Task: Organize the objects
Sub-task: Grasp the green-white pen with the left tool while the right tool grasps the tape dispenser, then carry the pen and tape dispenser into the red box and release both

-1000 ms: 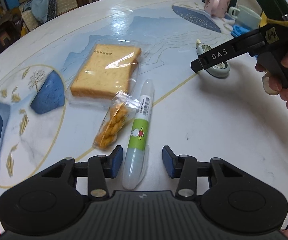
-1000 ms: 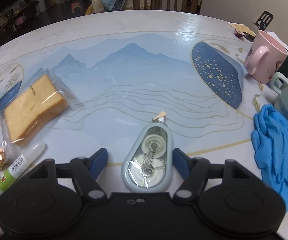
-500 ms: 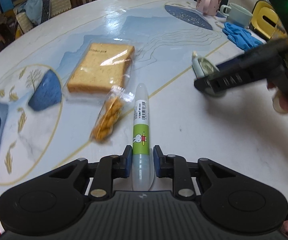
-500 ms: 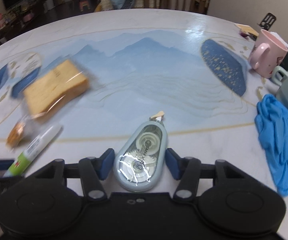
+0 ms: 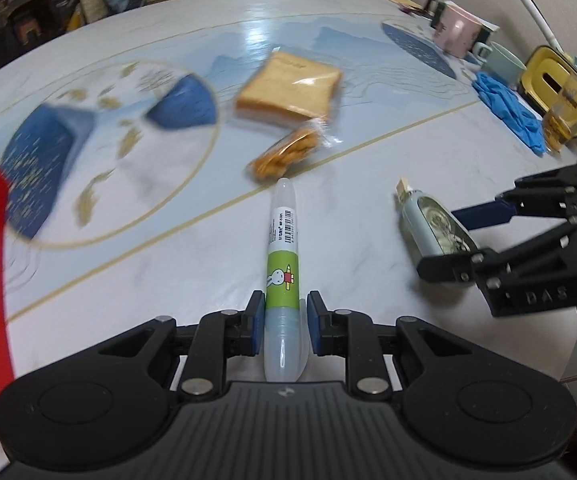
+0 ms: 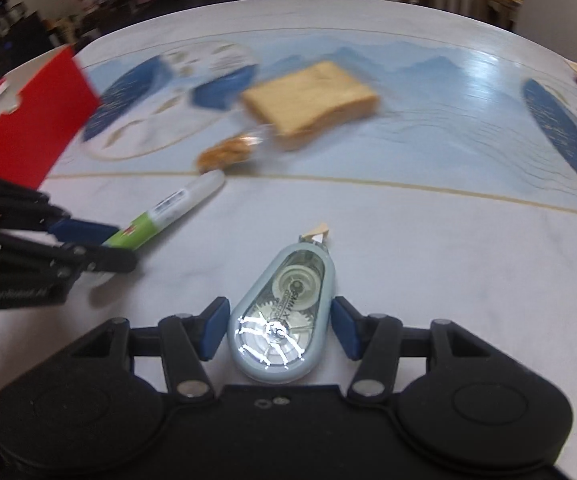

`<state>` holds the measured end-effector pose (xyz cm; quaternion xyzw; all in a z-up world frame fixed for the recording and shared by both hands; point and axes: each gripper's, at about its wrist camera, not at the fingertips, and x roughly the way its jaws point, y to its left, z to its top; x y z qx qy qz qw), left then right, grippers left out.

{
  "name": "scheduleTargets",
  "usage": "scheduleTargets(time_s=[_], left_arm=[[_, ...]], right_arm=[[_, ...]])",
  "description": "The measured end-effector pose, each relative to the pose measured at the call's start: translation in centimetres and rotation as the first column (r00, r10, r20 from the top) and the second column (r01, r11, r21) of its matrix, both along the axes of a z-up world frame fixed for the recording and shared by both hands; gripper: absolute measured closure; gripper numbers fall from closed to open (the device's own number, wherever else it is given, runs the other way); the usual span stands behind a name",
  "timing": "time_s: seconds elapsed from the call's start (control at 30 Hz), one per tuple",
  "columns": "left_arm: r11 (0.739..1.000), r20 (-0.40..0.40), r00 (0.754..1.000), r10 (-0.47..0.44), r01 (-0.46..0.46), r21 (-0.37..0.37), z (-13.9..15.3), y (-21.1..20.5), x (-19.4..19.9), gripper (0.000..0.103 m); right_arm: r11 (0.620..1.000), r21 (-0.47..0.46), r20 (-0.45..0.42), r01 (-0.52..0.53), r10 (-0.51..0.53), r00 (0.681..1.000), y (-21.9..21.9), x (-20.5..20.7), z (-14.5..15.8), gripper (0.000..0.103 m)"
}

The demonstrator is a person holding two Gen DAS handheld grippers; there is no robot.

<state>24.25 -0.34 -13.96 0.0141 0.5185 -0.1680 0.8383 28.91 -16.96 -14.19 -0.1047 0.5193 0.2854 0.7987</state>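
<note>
The round tabletop [image 5: 368,240], printed with blue mountains and gold lines, fills both views. At the left edge of the left wrist view and the upper left of the right wrist view stands a red box [image 6: 28,128]; its inside cannot be seen. At the far right of the left wrist view a yellow container [image 5: 556,80] sits by the wall, with a clear lidded tub in front of it whose contents are too blurred to name. Beside them lie blue gloves [image 5: 504,108], and behind those stand a pale green mug [image 5: 504,58] and a pink mug [image 5: 456,30], whose insides are hidden.

Near the middle of both views a slice of bread in a clear bag [image 5: 288,88] lies flat. Touching its near corner is a small clear packet [image 5: 284,154] holding golden snack pieces.

The left gripper [image 5: 284,320] fills the bottom of its own view. Its jaws are closed on the glue pen [image 5: 282,256], a clear tube with a green label, gripping it at the rear end while its cap points up the frame toward the snack packet.

The right gripper [image 6: 278,328] has its jaws closed on the correction tape dispenser [image 6: 284,320], a pale blue, clear-sided case, at the lower centre of the right wrist view; the blue pads press its two sides, and its tip points up the frame. In the left wrist view it appears at right centre, well apart from the pen.
</note>
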Motion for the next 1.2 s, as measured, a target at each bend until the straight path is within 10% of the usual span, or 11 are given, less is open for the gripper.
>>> scheduleTargets(time_s=[1.2], left_arm=[[0.970,0.199,0.972,0.129,-0.082,-0.227,10.8,17.8,-6.8,0.087]], right_arm=[[0.980,-0.028,0.161,-0.199,0.200,0.966,15.6,-5.0,10.0,0.048]])
